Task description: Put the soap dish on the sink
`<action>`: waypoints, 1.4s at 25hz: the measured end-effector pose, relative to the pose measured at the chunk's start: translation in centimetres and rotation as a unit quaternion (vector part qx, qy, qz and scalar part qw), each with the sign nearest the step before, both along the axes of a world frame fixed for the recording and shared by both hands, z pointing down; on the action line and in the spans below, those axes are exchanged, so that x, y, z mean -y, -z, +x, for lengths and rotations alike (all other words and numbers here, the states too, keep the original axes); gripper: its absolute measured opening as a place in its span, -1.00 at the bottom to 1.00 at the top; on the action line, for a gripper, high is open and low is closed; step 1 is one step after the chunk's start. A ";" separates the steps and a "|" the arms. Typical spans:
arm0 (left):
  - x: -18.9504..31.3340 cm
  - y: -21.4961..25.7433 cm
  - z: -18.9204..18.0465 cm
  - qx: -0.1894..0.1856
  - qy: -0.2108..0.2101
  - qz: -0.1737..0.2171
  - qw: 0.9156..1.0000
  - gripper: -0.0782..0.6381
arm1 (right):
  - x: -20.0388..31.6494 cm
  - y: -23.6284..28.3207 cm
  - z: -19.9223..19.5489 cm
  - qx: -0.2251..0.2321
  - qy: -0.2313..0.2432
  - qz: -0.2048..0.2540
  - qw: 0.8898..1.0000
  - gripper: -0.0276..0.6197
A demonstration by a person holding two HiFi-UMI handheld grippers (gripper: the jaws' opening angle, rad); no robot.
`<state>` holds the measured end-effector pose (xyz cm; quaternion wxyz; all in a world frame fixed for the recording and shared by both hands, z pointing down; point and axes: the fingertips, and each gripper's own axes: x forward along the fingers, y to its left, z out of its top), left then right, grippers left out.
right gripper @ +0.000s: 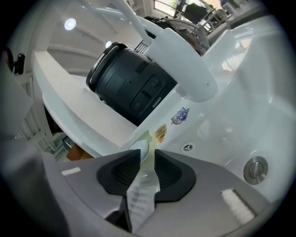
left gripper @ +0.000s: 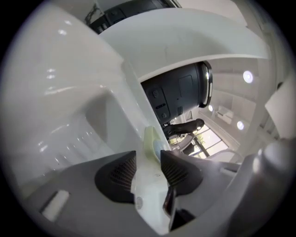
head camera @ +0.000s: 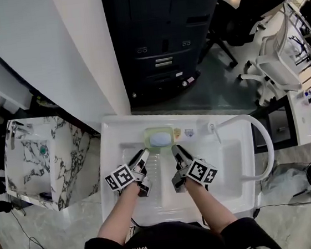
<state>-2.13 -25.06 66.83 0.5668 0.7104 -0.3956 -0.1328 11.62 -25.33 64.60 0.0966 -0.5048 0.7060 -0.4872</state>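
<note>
Head view: I hold both grippers over the basin of a white sink. The pale green soap dish sits on the sink's back ledge with a bar of soap in it. It lies just past my fingertips, opposite the space between the left gripper and the right gripper. Neither gripper touches it. The faucet stands on the same ledge, off to the outer side of my right fingers. Beyond the ledge is a black machine.

Left gripper view: my left gripper has its fingers clearly apart and they hold nothing. Through the gap I see the sink's white ledge, and the soap dish sits on it just ahead of the tips. The pads are clear of the dish.

Right gripper view: my right gripper has its fingers only narrowly apart, with nothing pinched between them; the ridged basin floor shows through the slit. The soap dish and its soap lie right beyond the tips. Past them on the basin wall are two stickers and an overflow hole. The drain is well off to the side of my right-hand finger.
</note>
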 end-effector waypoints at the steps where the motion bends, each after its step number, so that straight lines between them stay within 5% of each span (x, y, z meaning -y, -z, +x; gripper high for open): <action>1: -0.1 -0.1 -0.1 0.019 -0.006 0.005 1.000 -0.29 | -0.2 -0.2 0.1 -0.019 0.006 0.000 1.000 -0.63; 6: -0.6 -0.2 -0.3 0.126 -0.044 0.037 0.990 -0.29 | -1.1 -0.8 -0.1 -0.074 0.031 -0.002 0.997 -0.77; 9: -0.8 -0.3 0.2 0.154 -0.064 0.047 0.985 -0.42 | -1.2 -0.9 -0.7 -0.076 0.042 0.000 0.996 -0.86; 20: 0.1 -0.4 1.6 0.181 -0.095 0.059 0.977 -0.61 | -0.8 -1.1 -1.9 -0.070 0.067 0.007 0.995 -0.91; 35: 0.9 -0.3 1.8 0.168 -0.086 0.054 0.980 -0.62 | 0.6 -0.9 -1.4 -0.055 0.064 0.010 0.996 -0.91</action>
